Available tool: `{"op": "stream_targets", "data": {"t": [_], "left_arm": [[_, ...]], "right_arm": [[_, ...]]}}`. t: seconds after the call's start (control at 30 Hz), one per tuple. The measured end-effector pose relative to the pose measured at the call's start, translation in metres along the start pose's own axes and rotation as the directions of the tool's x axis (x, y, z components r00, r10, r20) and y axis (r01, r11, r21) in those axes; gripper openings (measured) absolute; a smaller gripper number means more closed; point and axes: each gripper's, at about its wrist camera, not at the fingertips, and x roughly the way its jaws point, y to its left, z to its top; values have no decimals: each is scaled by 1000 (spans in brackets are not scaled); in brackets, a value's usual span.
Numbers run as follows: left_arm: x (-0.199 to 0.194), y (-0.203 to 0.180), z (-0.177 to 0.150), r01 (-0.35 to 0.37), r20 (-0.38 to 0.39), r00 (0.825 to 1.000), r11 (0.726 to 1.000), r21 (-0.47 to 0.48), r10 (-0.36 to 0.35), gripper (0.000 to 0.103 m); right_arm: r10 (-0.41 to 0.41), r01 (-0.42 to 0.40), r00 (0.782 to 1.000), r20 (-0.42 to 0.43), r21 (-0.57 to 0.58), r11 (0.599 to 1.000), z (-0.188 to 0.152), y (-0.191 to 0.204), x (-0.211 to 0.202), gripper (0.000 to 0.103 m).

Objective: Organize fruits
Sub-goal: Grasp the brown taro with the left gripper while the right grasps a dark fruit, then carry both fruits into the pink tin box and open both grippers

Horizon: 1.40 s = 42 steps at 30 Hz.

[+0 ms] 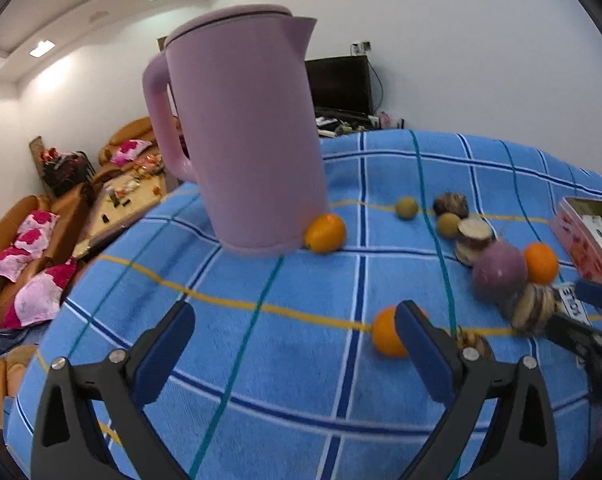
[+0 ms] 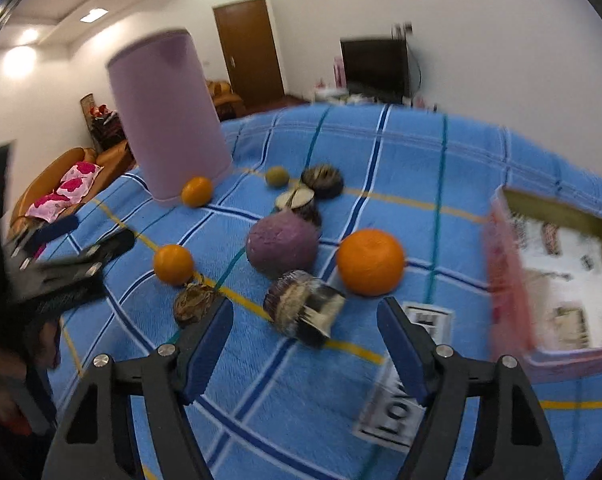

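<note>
Fruits lie scattered on a blue checked cloth (image 1: pixel 261 360). In the right wrist view a purple round fruit (image 2: pixel 281 245), a large orange (image 2: pixel 370 262), a small orange (image 2: pixel 173 264), a striped brown cut fruit (image 2: pixel 303 307) and a dark shell piece (image 2: pixel 193 303) lie close ahead. My right gripper (image 2: pixel 305 344) is open just before the striped fruit. My left gripper (image 1: pixel 295 344) is open and empty over the cloth; an orange (image 1: pixel 387 338) sits by its right finger. Another orange (image 1: pixel 325 233) rests against the pink kettle (image 1: pixel 241 136).
A pink open box (image 2: pixel 557 276) stands at the right on the cloth. A printed card (image 2: pixel 405 384) lies under my right gripper. Two small green fruits (image 1: pixel 406 208) and more cut brown pieces (image 1: pixel 451 204) lie further back. Sofas and a TV stand beyond the table.
</note>
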Motion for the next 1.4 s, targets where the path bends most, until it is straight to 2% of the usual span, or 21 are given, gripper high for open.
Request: {"op": "stream_targets", "data": {"t": [0.17,0.23,0.27,0.3,0.4,0.53,0.6,0.67,0.73,0.87,1.1,1.2,1.4], "left_arm": [[-14,-11,-5,113,-29,993,993,41,-112,98],[-20,-26,-7,152,-34,988,985,82,-150,98],[-21,-30,-7,161,-33,987,983,94,-158,98],[-23,-37,-7,176,-38,984,978,110,-173,95],[-22,-48,-8,207,-69,977,973,102,-200,91],[-19,-63,-12,262,-111,961,961,86,-252,76],[-16,-74,-15,285,-136,953,953,99,-271,63],[-10,-85,-17,296,-163,947,949,111,-277,61],[-1,-95,-17,294,-189,944,949,113,-270,56],[19,-101,-17,262,-238,943,961,91,-234,46],[17,-98,-20,247,-195,953,966,69,-230,42],[13,-96,-19,256,-188,951,966,41,-244,42],[-17,-110,2,313,-76,948,948,49,-309,42]], "right_arm": [[9,-5,993,-116,32,999,7,3,40,76],[-19,19,994,-110,-5,1000,7,7,40,67],[-27,26,993,-113,-16,1000,6,9,40,55],[-46,43,993,-109,-27,999,5,9,38,53],[-24,21,993,-116,-34,999,2,3,27,53],[-27,26,998,-49,-21,999,-4,-11,4,53],[-36,36,999,-6,-14,999,-6,-20,-12,53],[-54,54,998,32,-25,998,-8,-26,-24,53],[-71,73,996,57,-33,997,-11,-32,-32,53],[-54,55,996,65,-8,998,-15,-43,-40,53],[-32,32,994,103,-2,999,-15,-44,-52,53],[-48,50,990,135,-10,999,-13,-44,-60,53],[-100,97,968,231,23,995,-5,-67,-85,53]]}}
